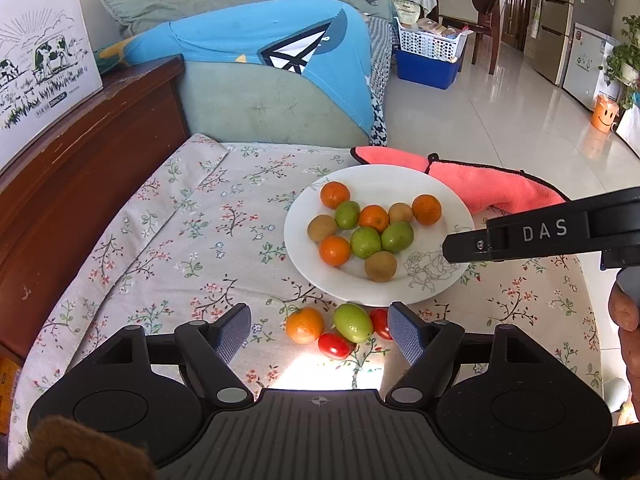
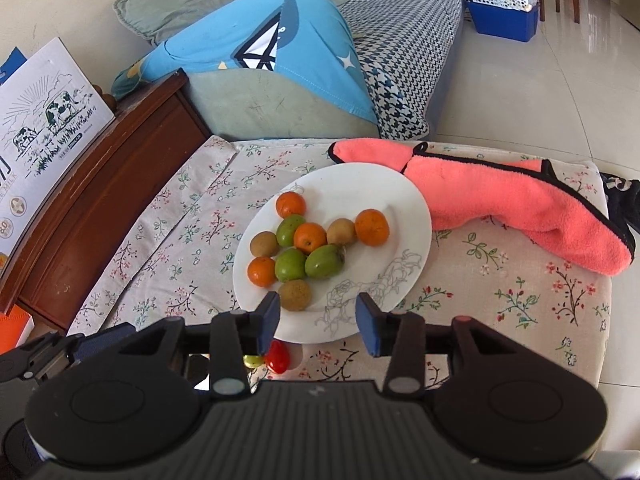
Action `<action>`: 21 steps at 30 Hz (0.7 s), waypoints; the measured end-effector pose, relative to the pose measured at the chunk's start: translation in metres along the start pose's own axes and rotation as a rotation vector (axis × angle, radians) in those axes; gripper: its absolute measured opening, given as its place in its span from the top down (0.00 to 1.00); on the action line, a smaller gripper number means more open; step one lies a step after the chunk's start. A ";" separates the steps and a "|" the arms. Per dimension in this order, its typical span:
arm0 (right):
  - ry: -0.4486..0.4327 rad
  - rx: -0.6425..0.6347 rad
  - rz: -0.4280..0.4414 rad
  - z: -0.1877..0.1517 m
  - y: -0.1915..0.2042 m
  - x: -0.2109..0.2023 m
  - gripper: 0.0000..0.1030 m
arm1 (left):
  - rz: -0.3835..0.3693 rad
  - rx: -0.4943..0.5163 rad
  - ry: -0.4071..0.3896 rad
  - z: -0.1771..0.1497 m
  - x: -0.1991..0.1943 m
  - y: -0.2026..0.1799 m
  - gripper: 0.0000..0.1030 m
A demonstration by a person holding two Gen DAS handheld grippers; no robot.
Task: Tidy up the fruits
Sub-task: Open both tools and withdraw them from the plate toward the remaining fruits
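Two views are showing the same low table (image 1: 160, 240) under a floral-printed cloth, standing on a pale glossy tiled floor (image 1: 500, 120) beside a green sofa (image 1: 256, 100) draped with a blue cover. In the left wrist view, a round white ceramic plate (image 1: 400, 184) is carrying ten fruits: four orange tangerines (image 1: 335, 195), three green jujube-like fruits (image 1: 347, 215) and three brown kiwis (image 1: 322, 228). In front of the plate, on the cloth, one loose tangerine (image 1: 305, 325), one loose green fruit (image 1: 353, 322) and two red cherry tomatoes (image 1: 334, 345) are lying close together. The left gripper (image 1: 319, 334) is hanging over these with its jaws wide apart, gripping nothing. A coral-pink fluffy towel (image 1: 500, 188) is lying behind the plate.

In the right wrist view, the right gripper (image 2: 318, 318) is hovering over the plate's near rim (image 2: 304, 332), jaws parted and empty. One cherry tomato (image 2: 278, 357) is showing below the rim.
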State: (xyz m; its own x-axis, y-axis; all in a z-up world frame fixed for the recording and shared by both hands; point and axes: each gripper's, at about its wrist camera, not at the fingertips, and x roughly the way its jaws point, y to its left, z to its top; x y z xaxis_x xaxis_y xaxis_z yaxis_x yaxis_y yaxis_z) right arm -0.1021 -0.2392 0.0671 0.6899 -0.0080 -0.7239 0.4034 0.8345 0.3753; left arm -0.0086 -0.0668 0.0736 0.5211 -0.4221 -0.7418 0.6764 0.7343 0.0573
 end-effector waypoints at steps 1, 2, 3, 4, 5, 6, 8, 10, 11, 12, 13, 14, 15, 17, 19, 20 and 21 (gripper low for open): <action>0.004 -0.005 0.002 -0.002 0.001 0.000 0.58 | 0.000 -0.009 0.002 -0.002 -0.002 0.004 0.25; 0.009 -0.014 0.005 -0.005 0.002 -0.002 0.58 | 0.001 -0.016 0.002 -0.004 -0.004 0.008 0.25; 0.013 -0.022 0.008 -0.008 0.003 -0.002 0.58 | 0.003 -0.022 0.002 -0.006 -0.005 0.011 0.25; 0.020 -0.032 0.014 -0.011 0.004 -0.002 0.58 | 0.008 -0.027 0.002 -0.008 -0.006 0.016 0.25; 0.026 -0.039 0.019 -0.014 0.006 -0.002 0.58 | 0.016 -0.032 0.002 -0.010 -0.007 0.020 0.25; 0.034 -0.044 0.023 -0.017 0.007 -0.002 0.58 | 0.025 -0.037 0.004 -0.012 -0.008 0.024 0.25; 0.048 -0.057 0.032 -0.022 0.009 0.000 0.58 | 0.036 -0.049 0.012 -0.015 -0.007 0.033 0.25; 0.062 -0.078 0.038 -0.027 0.013 0.003 0.58 | 0.045 -0.061 0.019 -0.017 -0.007 0.040 0.25; 0.068 -0.088 0.040 -0.030 0.015 0.005 0.58 | 0.055 -0.067 0.023 -0.019 -0.007 0.045 0.25; 0.077 -0.097 0.042 -0.032 0.017 0.007 0.58 | 0.063 -0.070 0.028 -0.020 -0.006 0.048 0.25; 0.082 -0.103 0.043 -0.033 0.019 0.009 0.58 | 0.075 -0.071 0.035 -0.021 -0.005 0.051 0.25; 0.089 -0.108 0.046 -0.036 0.021 0.011 0.58 | 0.084 -0.071 0.042 -0.023 -0.005 0.053 0.25; 0.096 -0.114 0.049 -0.038 0.023 0.014 0.58 | 0.098 -0.073 0.052 -0.024 -0.003 0.055 0.25; 0.107 -0.123 0.047 -0.041 0.027 0.019 0.58 | 0.113 -0.078 0.069 -0.027 0.000 0.060 0.25; 0.115 -0.138 0.038 -0.044 0.030 0.024 0.58 | 0.122 -0.090 0.088 -0.031 0.003 0.065 0.25; 0.116 -0.143 0.034 -0.045 0.032 0.026 0.58 | 0.124 -0.097 0.092 -0.032 0.003 0.067 0.25; 0.115 -0.149 0.028 -0.045 0.034 0.029 0.58 | 0.125 -0.106 0.096 -0.032 0.003 0.070 0.25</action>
State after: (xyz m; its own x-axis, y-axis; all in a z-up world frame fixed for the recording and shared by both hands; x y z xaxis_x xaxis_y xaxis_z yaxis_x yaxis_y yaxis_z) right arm -0.0960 -0.1864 0.0327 0.6226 0.0723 -0.7792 0.2859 0.9059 0.3125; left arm 0.0234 0.0004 0.0537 0.5420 -0.2753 -0.7940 0.5482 0.8320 0.0858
